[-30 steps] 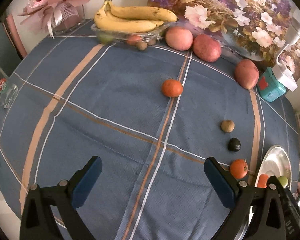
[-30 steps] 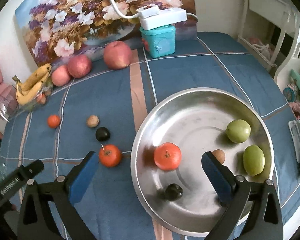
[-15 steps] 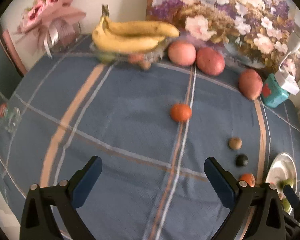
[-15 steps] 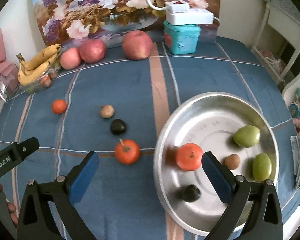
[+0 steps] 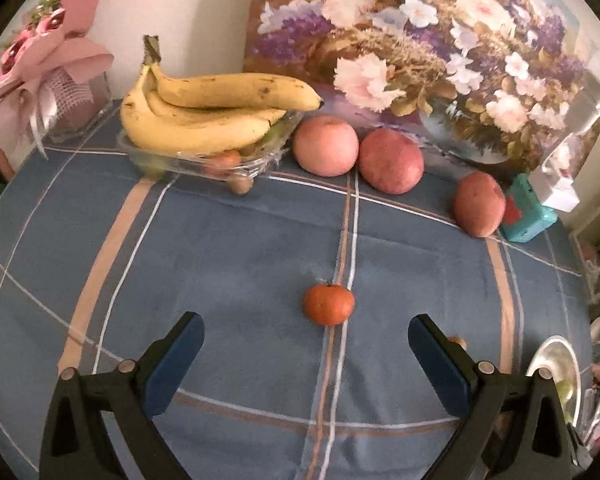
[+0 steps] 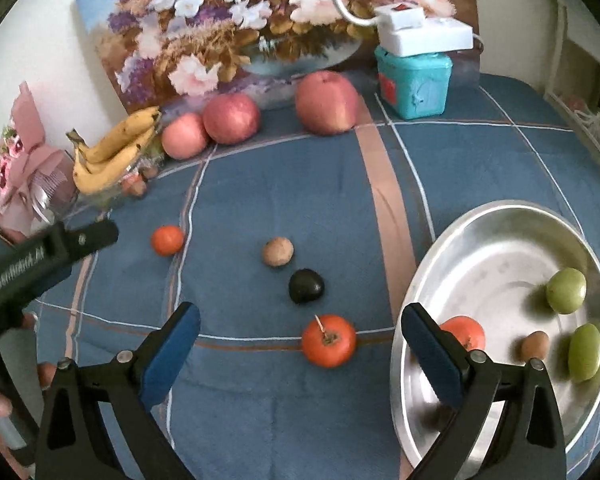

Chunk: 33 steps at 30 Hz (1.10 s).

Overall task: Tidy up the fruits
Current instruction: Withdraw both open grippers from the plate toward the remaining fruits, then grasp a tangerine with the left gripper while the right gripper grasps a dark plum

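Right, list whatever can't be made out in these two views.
- Left wrist: a small brown fruit is mostly hidden behind the left gripper finger.
- Left wrist: the metal tray is cut off by gripper and edge.
- Right wrist: the orange fruit in the tray is partly covered by the right gripper finger.
- Both: fruit under the bananas is too blurred to name.

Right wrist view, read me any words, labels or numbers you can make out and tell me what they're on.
"GenRobot.AI", blurred and only roughly legible: white lettering on the black body of the left hand-held gripper.
Red mark on the teal box: too blurred to read.
Painting, metal plate and fruit: no text visible.
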{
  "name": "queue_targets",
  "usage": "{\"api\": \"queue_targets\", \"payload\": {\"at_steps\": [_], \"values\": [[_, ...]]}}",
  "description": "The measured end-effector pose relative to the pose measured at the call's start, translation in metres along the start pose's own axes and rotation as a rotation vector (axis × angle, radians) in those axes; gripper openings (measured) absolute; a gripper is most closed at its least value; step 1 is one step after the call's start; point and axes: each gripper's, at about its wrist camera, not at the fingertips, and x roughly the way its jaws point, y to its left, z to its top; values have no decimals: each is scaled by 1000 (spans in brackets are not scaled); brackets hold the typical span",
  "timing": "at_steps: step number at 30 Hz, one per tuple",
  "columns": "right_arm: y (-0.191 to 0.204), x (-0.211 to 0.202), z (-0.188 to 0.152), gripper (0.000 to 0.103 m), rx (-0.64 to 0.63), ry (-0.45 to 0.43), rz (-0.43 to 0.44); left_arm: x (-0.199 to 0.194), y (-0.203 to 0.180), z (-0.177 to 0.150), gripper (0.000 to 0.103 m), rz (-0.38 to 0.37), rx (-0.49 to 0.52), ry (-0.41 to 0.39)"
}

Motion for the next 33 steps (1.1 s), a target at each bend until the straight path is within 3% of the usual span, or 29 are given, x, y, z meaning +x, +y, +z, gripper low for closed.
{"api": "queue_targets", "payload": {"at_steps": [3,5,7,9,12,21,26,30,33], "values": [[1,10,-1,95,-3,23,2,13,0,0,103,-26,-16,24],[-2,14,0,86,11,26,10,22,-1,0,103,-88,-51,51],[-4,16,-1,85,25,24,14,29,-4,-1,103,-117,-64,61],[-5,19,2,84,29,25,23,32,-9,-3,103,-101,-43,53],[-3,23,6,63,16,17,25,40,-16,-2,103,-73,-5,50],[7,52,12,54,-57,70,-28,69,-9,2,100,-45,-10,89],[6,63,12,47,-69,88,-47,73,-8,2,77,-31,1,100],[7,62,13,31,-72,79,-49,69,-6,4,44,-60,-10,104],[5,61,13,26,-69,77,-48,66,-9,7,39,-71,-19,107]]}}
